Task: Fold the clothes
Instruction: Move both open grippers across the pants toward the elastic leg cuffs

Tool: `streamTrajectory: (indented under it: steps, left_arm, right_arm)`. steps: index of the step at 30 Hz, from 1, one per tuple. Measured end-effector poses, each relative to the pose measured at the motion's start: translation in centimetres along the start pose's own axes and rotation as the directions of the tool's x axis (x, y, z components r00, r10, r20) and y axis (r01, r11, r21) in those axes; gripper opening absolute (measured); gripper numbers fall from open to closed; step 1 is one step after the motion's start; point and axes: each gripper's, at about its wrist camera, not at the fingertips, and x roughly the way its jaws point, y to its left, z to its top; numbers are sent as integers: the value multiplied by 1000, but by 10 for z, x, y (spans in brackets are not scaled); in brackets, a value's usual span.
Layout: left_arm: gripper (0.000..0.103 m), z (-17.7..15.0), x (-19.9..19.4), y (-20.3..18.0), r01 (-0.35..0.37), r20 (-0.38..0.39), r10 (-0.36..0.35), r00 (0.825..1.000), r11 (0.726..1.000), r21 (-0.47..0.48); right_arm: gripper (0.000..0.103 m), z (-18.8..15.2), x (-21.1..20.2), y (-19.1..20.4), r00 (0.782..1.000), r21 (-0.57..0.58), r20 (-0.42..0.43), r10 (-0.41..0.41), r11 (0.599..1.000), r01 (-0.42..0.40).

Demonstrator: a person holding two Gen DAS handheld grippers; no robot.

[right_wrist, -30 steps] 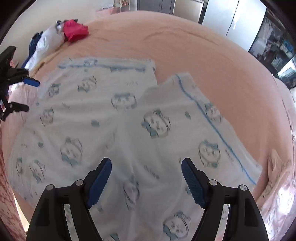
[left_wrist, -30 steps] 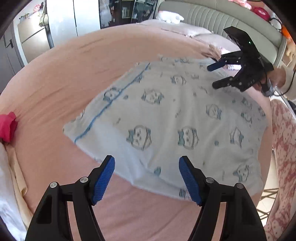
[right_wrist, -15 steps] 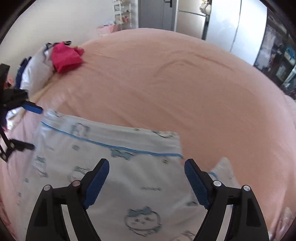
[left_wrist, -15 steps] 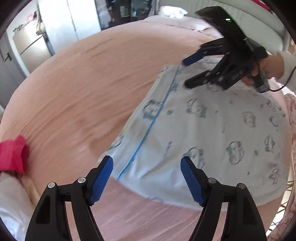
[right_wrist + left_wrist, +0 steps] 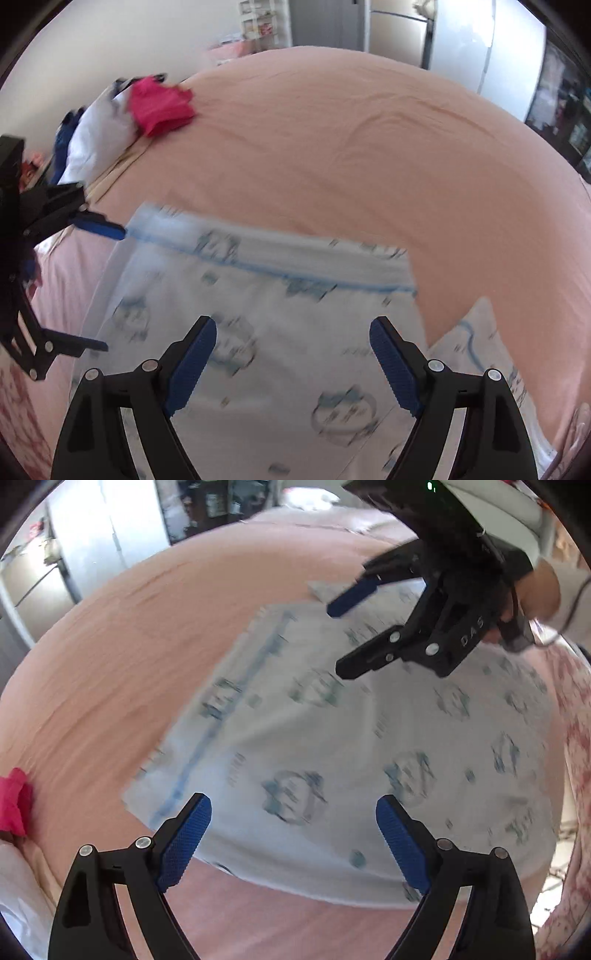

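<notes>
While both jaws have just been opening, empty, above the garment [image 5: 332, 760], the right gripper [image 5: 341, 642] reads "DAS"; the left gripper [image 5: 293, 834] is unmarked.

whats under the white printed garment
The white printed garment lies spread on the pink bedsheet, which shows all around it. Whether anything else is beneath the cloth cannot be seen, since the cloth covers it.

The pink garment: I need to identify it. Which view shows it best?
The right wrist view: the pink garment lies whole on a white pile at the bed's far edge. The left wrist view catches only a sliver at its left border.
</notes>
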Motion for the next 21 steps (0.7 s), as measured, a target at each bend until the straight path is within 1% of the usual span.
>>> streamTrajectory:
  steps: [1,3,4,5,6,7,8,9,10,11,12,14,15,16,17,18,20,21]
  left_arm:
    - [93,-7,2,-8,9,-31,-9,999,1000,16]
    - [92,-18,-8,2,-14,-36,10,999,995,-98]
    - [92,-23,-13,7,-26,-39,20,999,988,-154]
    - [92,-28,-19,9,-40,-32,35,999,980,-195]
    - [92,-28,-29,3,-50,10,52,999,980,-193]
    - [92,-26,-36,-8,-20,65,32,997,985,-173]
    - [92,-21,-39,-21,24,99,-9,995,988,-150]
    - [92,-17,-38,-36,55,114,-42,993,992,-117]
    - [92,-12,-31,-56,57,82,-52,995,997,-60]
    - [92,-7,-22,-78,46,37,-46,998,999,2]
    - [93,-8,-13,-95,18,-21,-16,1000,999,52]
    - [93,-23,-20,-83,35,-48,-34,998,999,11]
    - [93,-30,-22,-75,36,-75,-37,997,999,-18]
    - [93,-36,-26,-65,12,-116,-19,993,998,-57]
    - [93,-39,-33,-60,-21,-110,14,994,997,-68]
    - [93,-41,-40,-56,-40,-94,32,995,996,-81]
    - [93,-29,-52,-59,12,3,-12,1000,993,-116]
    - [93,-22,-54,-63,36,42,-31,999,992,-122]
  right_arm:
    - [85,-16,0,9,1000,-38,-31,-6,999,4]
    - [85,-53,2,16,994,-66,-93,-65,996,59]
    - [85,-69,-1,15,990,-55,-104,-97,994,91]
    - [85,-80,-11,10,990,-2,-80,-119,993,119]
    - [85,-90,-20,6,987,53,-60,-149,987,152]
    - [85,-97,-30,5,981,116,-47,-190,974,194]
    - [85,-100,-37,10,979,163,-26,-202,965,204]
    - [85,-102,-39,23,987,173,0,-163,972,161]
    - [85,-101,-37,38,990,161,10,-139,978,136]
    - [85,-95,-24,57,988,98,-16,-151,984,152]
    - [85,-93,-15,71,986,52,-35,-165,985,167]
    - [85,-106,-17,67,978,53,-42,-203,977,205]
    - [85,-109,-22,57,968,91,-54,-246,964,251]
    - [85,-112,-28,46,955,127,-69,-289,947,295]
    - [85,-115,-33,39,947,155,-72,-314,934,322]
    - [85,-115,-39,40,952,161,-48,-302,938,306]
    - [85,-112,-48,45,964,169,-3,-265,950,262]
    - [85,-107,-46,56,978,162,8,-209,965,205]
